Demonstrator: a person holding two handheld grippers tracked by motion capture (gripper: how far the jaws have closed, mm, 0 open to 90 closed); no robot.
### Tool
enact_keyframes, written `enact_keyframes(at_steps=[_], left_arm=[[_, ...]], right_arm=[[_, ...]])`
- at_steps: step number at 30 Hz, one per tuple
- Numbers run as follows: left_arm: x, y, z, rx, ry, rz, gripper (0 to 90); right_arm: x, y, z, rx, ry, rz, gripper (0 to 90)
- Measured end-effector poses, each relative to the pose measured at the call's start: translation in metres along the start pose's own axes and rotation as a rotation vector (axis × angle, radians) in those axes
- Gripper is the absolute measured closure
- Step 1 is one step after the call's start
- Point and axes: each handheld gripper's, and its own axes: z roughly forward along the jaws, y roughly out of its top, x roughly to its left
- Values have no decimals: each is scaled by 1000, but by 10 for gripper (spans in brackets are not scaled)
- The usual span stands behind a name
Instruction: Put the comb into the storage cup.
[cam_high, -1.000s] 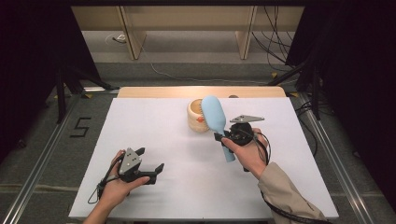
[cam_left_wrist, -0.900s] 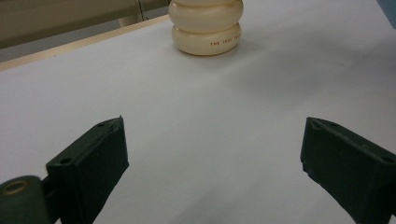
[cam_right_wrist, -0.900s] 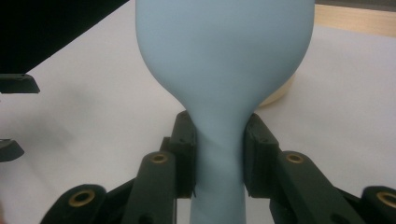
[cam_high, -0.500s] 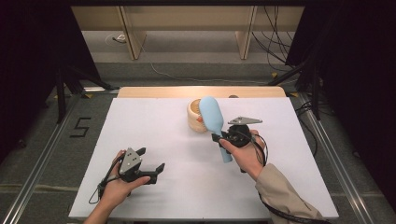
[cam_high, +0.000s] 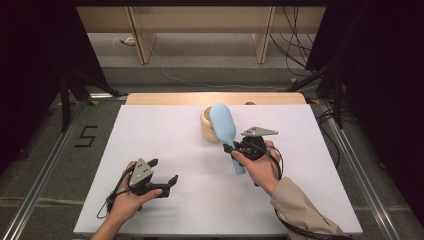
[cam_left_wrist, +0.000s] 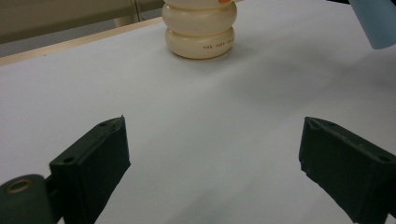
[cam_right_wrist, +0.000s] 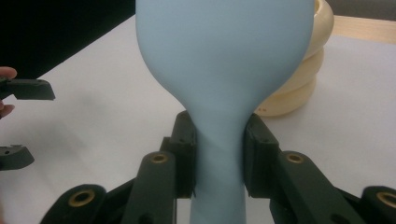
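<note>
In the high view, a light-blue plastic paddle brush (cam_high: 223, 126) is gripped by its handle in the right tool (cam_high: 231, 149), raised before a cream ribbed round container (cam_high: 209, 125) on the white tabletop (cam_high: 160, 130). The left tool (cam_high: 165, 172) rests released near the front left.

In the left gripper view, the jaws are spread wide.

In the right gripper view, the brush neck is clamped.

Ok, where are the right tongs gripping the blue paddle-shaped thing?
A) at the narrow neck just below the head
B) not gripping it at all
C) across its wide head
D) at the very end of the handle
A: in the right gripper view the right tongs clamp the blue paddle at its narrow neck, the wide head above them.
</note>
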Motion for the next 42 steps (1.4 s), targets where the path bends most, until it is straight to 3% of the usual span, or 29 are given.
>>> enact_keyframes(at_steps=[11,22,42], left_arm=[[-1,0,1,-1,-8,-7,87],[-3,0,2,0,-10,-6,89],[-15,8,10,-29,-69,-44,107]], right_arm=[[3,1,-1,-40,7,-6,701],[8,-1,2,-40,19,-20,701],[17,-1,4,-75,34,-21,701]])
